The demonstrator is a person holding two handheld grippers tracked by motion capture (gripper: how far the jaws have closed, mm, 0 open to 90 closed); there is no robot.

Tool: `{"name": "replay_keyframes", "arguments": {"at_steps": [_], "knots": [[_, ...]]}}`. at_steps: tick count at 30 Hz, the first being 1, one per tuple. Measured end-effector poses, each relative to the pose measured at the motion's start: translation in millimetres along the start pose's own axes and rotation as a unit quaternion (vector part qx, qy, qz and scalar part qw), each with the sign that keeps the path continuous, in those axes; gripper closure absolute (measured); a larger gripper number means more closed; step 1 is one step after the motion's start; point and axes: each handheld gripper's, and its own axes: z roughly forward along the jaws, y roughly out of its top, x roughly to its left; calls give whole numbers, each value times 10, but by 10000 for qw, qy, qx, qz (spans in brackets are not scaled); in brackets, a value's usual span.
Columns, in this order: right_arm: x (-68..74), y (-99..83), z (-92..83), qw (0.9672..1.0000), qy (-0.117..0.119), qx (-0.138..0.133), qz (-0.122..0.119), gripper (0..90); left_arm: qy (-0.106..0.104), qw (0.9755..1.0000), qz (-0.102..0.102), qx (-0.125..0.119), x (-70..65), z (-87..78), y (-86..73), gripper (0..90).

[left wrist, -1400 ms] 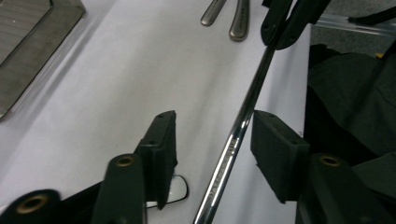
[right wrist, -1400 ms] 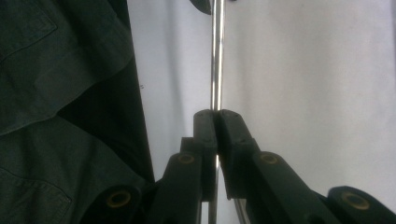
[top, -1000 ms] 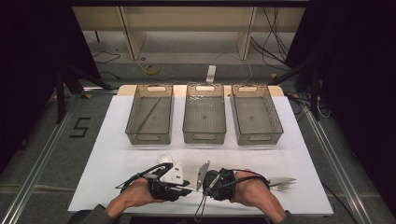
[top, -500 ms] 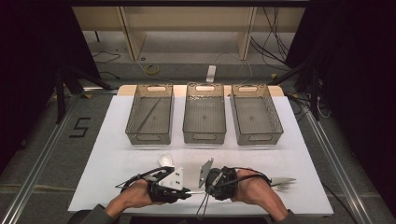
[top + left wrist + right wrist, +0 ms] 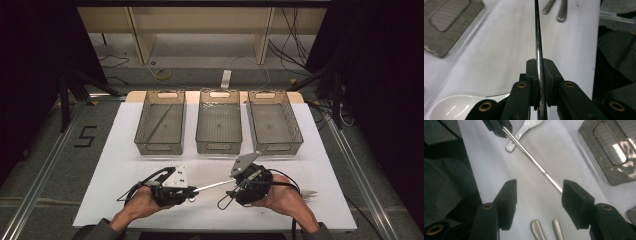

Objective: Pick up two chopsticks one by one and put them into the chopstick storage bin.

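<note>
Between my hands at the near table edge, my left gripper pinches the thin metal chopstick. My right gripper has just spread, releasing it. I should carry it level to the far-left wire basket.

The metal rod runs forward from between the left gripper's pressed fingers. A spoon lies left of them, 2 handles beyond. The rod's end sits between the right gripper's parted fingers, touching neither.
</note>
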Motion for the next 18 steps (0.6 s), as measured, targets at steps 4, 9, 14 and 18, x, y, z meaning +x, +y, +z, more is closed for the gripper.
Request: {"name": "replay_keyframes", "arguments": {"at_steps": [4,9,14,18], "knots": [[-48,-85,-35,9984,-155,-448,320,418,224,9993,-279,-89,64,-36,-19,831],[-102,-214,-44,9934,-378,-813,718,380,449,9968,-618,-218,138,-80,-42,831],[-133,-367,-36,9866,-567,-1102,1062,347,681,9926,-943,-343,206,-131,-62,831],[-170,-523,-21,9808,-663,-1266,1328,340,842,9885,-1181,-432,259,-163,-78,831]]}}
